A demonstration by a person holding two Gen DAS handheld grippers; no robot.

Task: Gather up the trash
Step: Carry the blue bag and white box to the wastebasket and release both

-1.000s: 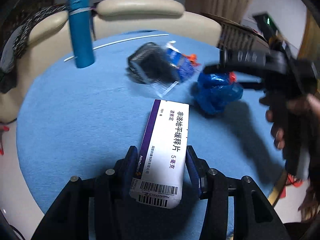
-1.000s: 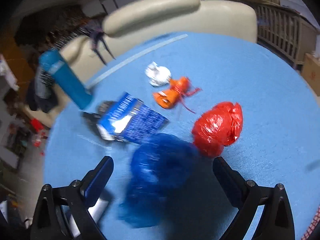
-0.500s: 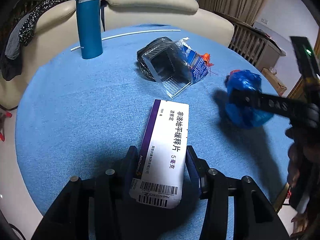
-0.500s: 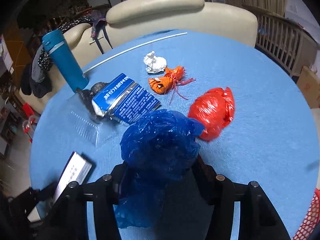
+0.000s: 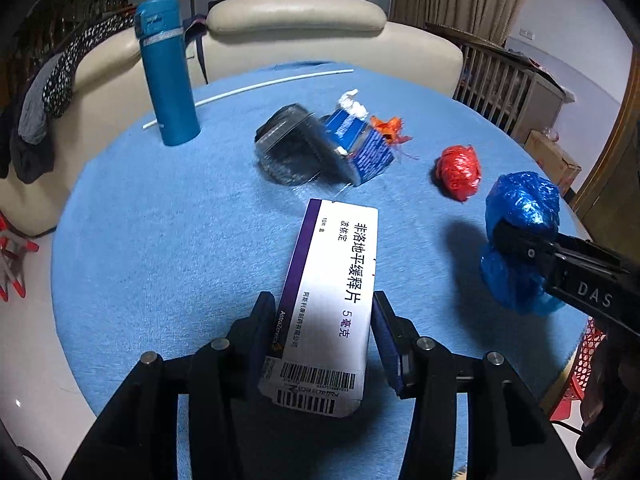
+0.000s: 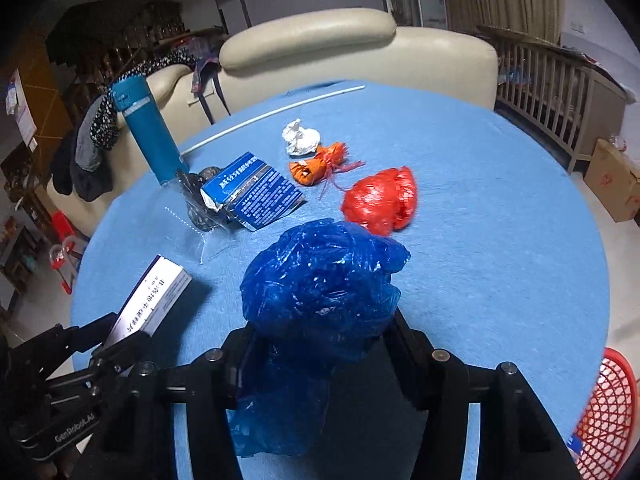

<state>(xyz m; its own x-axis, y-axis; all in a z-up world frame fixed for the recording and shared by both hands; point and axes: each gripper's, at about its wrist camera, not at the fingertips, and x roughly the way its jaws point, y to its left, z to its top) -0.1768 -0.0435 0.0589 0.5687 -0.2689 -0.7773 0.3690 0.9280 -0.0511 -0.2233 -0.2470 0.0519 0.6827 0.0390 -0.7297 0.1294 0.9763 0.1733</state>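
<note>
My left gripper (image 5: 323, 320) is shut on a white and purple medicine box (image 5: 332, 280), held above the round blue table (image 5: 160, 240); the same box (image 6: 154, 300) shows at lower left in the right wrist view. My right gripper (image 6: 316, 340) is shut on a crumpled blue plastic bag (image 6: 320, 288), lifted off the cloth; the bag (image 5: 520, 216) appears at the right in the left wrist view. On the table lie a red bag (image 6: 380, 200), an orange wrapper (image 6: 320, 162), a white paper ball (image 6: 300, 136), a blue carton (image 6: 252, 190) and a clear plastic tray (image 5: 296, 148).
A blue flask (image 5: 168, 72) stands at the table's far left, near a thin white rod (image 5: 248, 88). A cream sofa (image 5: 320, 28) lies behind. A red mesh basket (image 6: 608, 412) sits beyond the table's right edge. A cardboard box (image 6: 616, 180) rests on the floor.
My right gripper closed on the blue bag and carried it off the table toward the right. The red bag, once hidden behind it, now shows. The left gripper keeps the medicine box.
</note>
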